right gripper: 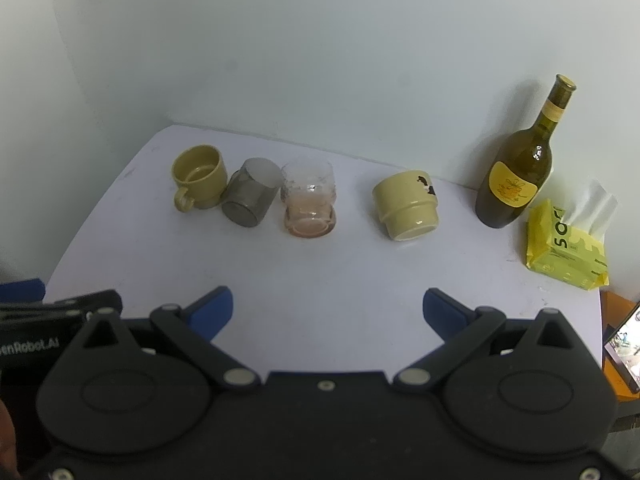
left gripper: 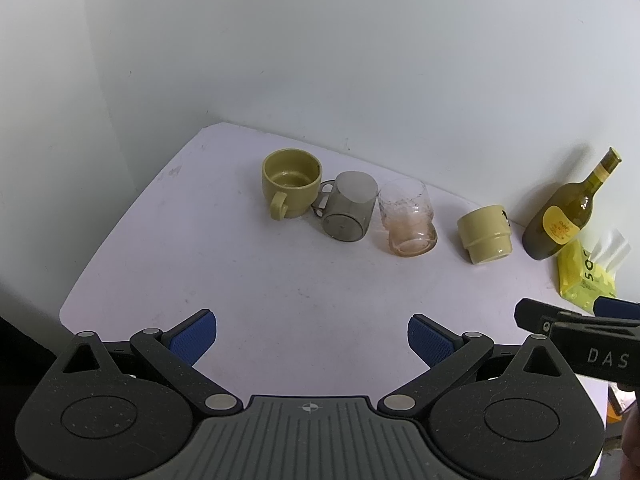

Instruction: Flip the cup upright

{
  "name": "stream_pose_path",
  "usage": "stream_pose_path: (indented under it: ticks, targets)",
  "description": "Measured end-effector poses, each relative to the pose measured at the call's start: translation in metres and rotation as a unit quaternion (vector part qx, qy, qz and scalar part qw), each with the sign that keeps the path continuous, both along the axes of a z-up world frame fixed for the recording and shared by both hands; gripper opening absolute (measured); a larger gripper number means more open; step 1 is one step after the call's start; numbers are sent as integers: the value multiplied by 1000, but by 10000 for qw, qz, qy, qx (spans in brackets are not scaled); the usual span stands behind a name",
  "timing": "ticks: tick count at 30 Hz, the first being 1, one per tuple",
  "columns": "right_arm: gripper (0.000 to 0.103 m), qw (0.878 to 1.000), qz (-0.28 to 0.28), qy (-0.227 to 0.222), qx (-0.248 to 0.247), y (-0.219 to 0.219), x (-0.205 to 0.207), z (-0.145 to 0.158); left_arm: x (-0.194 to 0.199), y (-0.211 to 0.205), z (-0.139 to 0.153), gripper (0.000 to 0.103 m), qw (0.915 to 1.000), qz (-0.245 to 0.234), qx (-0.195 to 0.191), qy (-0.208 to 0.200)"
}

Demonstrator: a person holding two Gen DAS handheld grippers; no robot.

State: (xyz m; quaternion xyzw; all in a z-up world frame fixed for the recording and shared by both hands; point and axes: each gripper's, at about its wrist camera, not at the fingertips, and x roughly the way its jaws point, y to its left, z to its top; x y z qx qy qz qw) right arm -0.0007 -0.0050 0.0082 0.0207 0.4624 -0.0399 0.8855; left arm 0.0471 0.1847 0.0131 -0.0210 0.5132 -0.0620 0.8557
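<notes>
Lying along the back of the white surface (right gripper: pixel 320 272) is a row of cups. The olive mug (right gripper: pixel 199 176) stands upright at the left with its handle toward the camera. Touching it, the grey cup (right gripper: pixel 252 194) is tipped over, base toward the camera; in the left wrist view its handle (left gripper: pixel 325 196) is partly hidden behind the body. The clear pinkish glass (right gripper: pixel 309 202) leans just beside it. The cream cup (right gripper: pixel 406 204) lies tilted, well apart from these, with a dark mark near its rim, too small to read. A bottle (right gripper: pixel 520 168) and a yellow tissue pack (right gripper: pixel 564 246) stand by the wall. A screen (right gripper: pixel 626 344) is cut off at the right edge. The left claw (left gripper: pixel 312 340) and the right claw (right gripper: pixel 328 310) are both spread wide, holding nothing.
</notes>
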Motion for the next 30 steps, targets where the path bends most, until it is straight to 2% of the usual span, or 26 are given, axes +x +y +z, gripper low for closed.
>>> stream_pose_path:
  ticks: [9, 22, 30]
  targets:
    - [102, 9999, -100, -1, -79, 11, -2, 1, -1, 2, -1, 103, 9999, -88, -36, 51]
    - [102, 9995, -286, 20, 142, 54, -7, -3, 1, 33, -11, 103, 9995, -244, -82, 174]
    - [102, 9995, -322, -44, 43, 70, -11, -4, 7, 42, -19, 103, 9990, -230, -164, 342]
